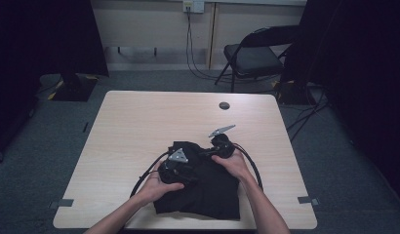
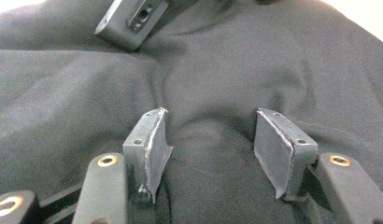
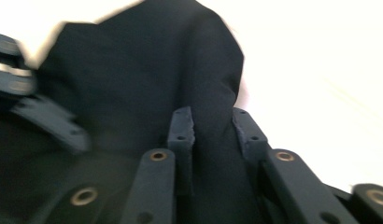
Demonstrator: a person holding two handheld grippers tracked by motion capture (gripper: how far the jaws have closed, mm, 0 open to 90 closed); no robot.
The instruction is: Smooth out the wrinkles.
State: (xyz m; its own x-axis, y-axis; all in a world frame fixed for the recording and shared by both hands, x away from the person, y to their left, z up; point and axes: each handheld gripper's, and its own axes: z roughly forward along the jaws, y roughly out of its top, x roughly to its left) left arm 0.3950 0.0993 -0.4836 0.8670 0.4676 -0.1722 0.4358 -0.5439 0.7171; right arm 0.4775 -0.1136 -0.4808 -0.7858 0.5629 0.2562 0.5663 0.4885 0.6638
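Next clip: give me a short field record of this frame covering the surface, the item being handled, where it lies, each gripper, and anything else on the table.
surface: light wooden table
item: black cloth, crumpled
item place: near edge of the table, between the two hands
left gripper: jaws apart, resting on the cloth, a bulge of fabric between them, pads not pressing it
right gripper: jaws narrow, a fold of cloth between them near the cloth's edge; picture blurred, grip cannot be told
other: dark round cable hole near the far edge
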